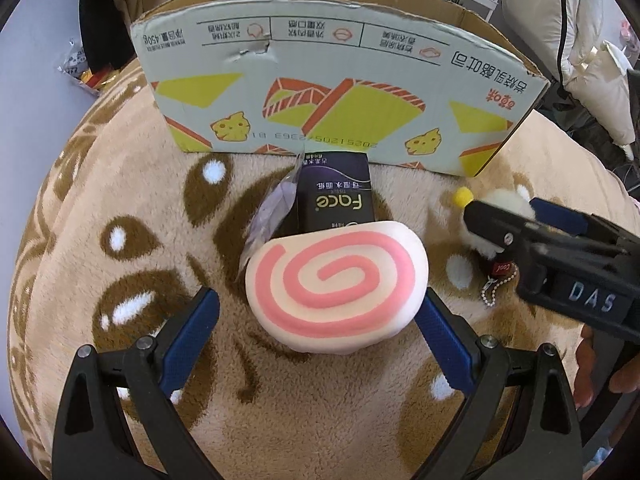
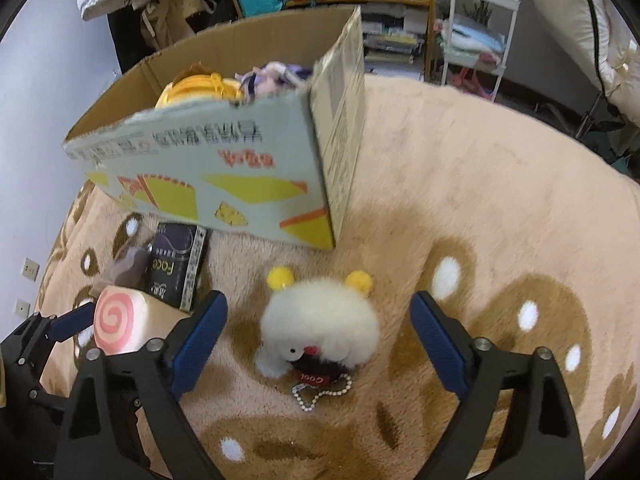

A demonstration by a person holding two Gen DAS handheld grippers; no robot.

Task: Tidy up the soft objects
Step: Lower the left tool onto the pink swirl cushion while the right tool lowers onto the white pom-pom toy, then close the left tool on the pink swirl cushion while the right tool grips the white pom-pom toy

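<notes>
A plush beige blanket with brown bear-face patterns (image 2: pixel 460 168) covers the surface. At twelve o'clock stands an open printed cardboard box (image 2: pixel 224 160), soft things already inside. A pink-and-white swirl cushion (image 1: pixel 336 280) lies between the spread jaws of the left gripper (image 1: pixel 318 316), its long axis running nine to three across the gap. A fluffy white plush keychain with yellow pom-poms (image 2: pixel 320 324) sits between the right gripper (image 2: pixel 318 340), whose jaws stand wide. Neither is pinched yet.

Open right tool (image 2: pixel 318 330) straddles fluffy white plush (image 2: pixel 320 326) on blanket (image 2: pixel 480 200).
</notes>
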